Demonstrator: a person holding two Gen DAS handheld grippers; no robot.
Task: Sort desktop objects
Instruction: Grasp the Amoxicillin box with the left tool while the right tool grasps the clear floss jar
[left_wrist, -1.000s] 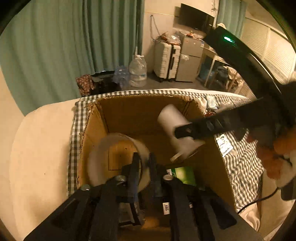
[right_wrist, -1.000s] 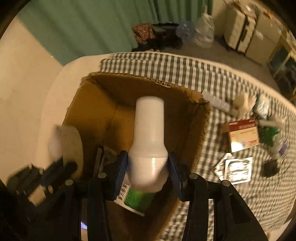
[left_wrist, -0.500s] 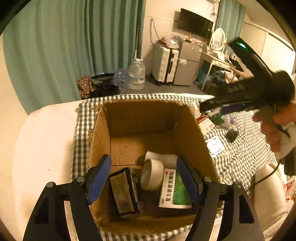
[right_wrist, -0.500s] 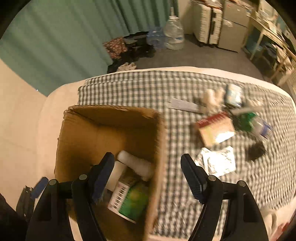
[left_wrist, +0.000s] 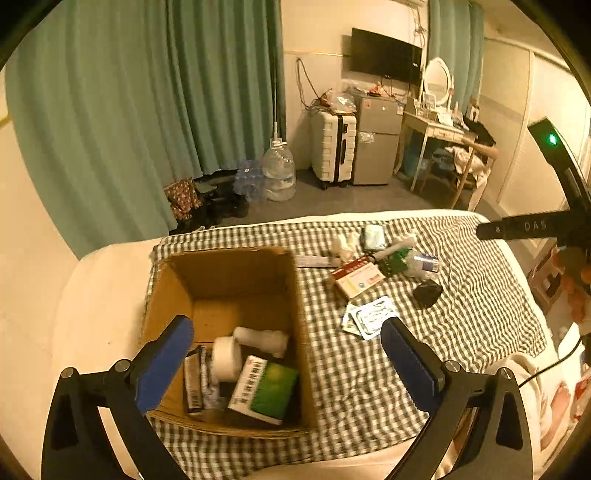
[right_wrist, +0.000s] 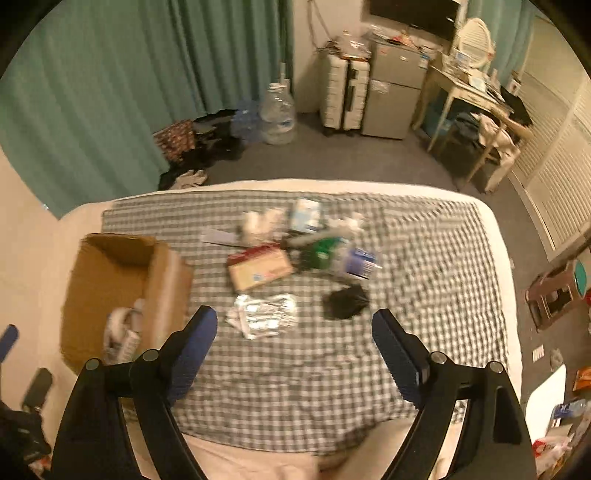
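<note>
Your left hand-held gripper (left_wrist: 286, 345) has just been opening and gapes wide, empty, above the cardboard box (left_wrist: 236, 266) holding the tape roll (left_wrist: 226, 359) and white bottle (left_wrist: 264, 338). Your right hand-held gripper (right_wrist: 293, 334), also just opening and empty, hangs over the checked cloth (right_wrist: 424, 258), near the foil packet (right_wrist: 264, 315).

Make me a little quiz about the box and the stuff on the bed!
1. True or false: the box is empty.
2. Which lies nearest the box? A) black pouch B) foil packet C) blue packet
3. Fill in: both the left gripper and the right gripper hold ____.

Key: 1 false, a tape roll and a green carton lie inside; 2 B; 3 nothing, their jaws have just been opening.
</note>
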